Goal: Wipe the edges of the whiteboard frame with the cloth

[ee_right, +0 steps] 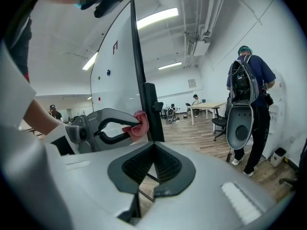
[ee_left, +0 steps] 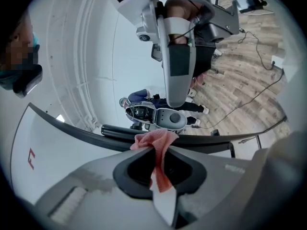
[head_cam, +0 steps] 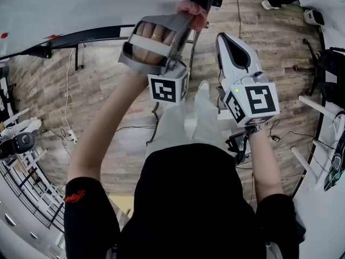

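The wood-plank floor (head_cam: 113, 144) carries 1 white power strip (head_cam: 70, 137) with its cable on the left and thin black cables (head_cam: 239, 4) further off.

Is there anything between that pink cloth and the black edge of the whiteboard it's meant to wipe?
Nothing visible. The left gripper is shut on the pink cloth, and the cloth lies right against the whiteboard's black frame. The right gripper hangs beside it, empty, not in between.
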`<state>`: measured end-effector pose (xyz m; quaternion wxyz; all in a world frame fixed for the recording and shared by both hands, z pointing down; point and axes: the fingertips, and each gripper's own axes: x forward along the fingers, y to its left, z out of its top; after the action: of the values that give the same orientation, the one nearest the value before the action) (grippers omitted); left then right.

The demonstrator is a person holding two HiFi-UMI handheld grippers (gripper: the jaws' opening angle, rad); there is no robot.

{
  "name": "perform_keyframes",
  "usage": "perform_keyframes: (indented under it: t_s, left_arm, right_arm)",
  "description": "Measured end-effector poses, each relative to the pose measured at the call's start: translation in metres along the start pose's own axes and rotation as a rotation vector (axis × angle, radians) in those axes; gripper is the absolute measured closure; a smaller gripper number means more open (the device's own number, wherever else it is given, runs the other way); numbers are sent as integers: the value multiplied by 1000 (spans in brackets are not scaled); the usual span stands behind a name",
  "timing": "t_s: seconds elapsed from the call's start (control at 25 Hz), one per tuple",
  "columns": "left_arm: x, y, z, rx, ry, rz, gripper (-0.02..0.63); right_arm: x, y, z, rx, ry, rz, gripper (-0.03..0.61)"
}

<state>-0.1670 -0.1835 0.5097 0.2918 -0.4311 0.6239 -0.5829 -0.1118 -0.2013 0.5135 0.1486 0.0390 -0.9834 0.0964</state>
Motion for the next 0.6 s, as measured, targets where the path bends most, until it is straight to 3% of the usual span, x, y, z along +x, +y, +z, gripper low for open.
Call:
perform_keyframes:
  t_s: [0.6]
  left_arm:
    - [2,-24,-5,-9,6,-38,569]
  right_arm:
    - [9,1,-23,17,32,2,577]
